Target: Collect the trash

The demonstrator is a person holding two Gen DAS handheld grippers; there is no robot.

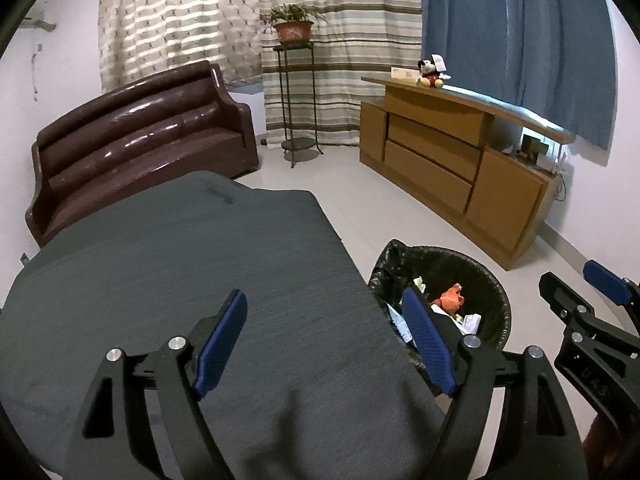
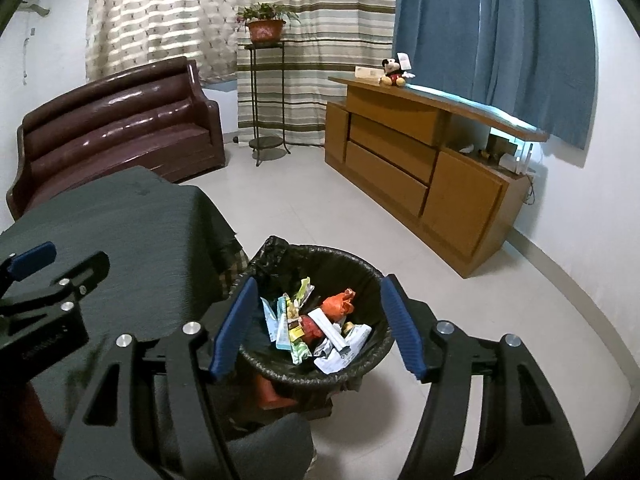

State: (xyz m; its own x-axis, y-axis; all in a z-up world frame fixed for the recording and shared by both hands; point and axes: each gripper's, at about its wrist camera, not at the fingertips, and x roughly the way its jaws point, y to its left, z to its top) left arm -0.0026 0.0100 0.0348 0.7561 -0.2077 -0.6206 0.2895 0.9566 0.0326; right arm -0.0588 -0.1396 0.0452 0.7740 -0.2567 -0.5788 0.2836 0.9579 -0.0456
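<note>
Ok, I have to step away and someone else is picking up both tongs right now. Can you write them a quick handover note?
Left tongs: open, nothing between the pads, over the grey-covered table.
Right tongs: open, empty, above the bin.
Trash bin: on the floor beside the table, black liner, holding wrappers, paper scraps and an orange piece.
Done: the trash in view is in the bin; the part of the tabletop in view shows no litter.
Left: check the table area and floor hidden from both cameras; beyond that, nothing seems left to collect.
</note>
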